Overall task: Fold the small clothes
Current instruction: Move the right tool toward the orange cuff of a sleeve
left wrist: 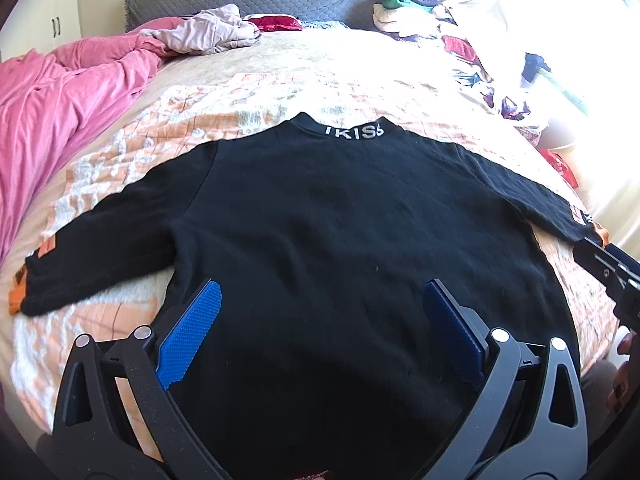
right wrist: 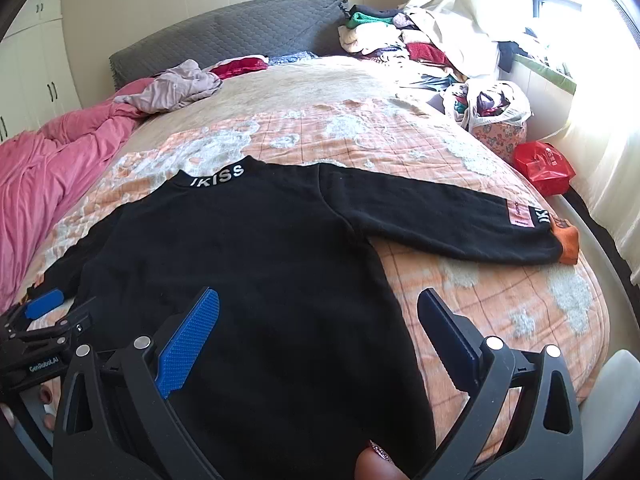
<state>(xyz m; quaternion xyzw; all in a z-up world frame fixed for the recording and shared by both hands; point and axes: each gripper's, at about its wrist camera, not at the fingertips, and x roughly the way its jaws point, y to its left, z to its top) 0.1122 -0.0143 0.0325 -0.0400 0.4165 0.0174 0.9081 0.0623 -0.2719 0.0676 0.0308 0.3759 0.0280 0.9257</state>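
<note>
I see the black long-sleeved knit sweater spread flat mid-frame (no fold yet); both my left hand-held gripper and right hand-held gripper gape wide, empty.

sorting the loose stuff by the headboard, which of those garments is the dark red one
The flat one lying right against the grey headboard: the dark red garment. The crumpled beige garment lies beside it, toward the pink blanket.
</note>
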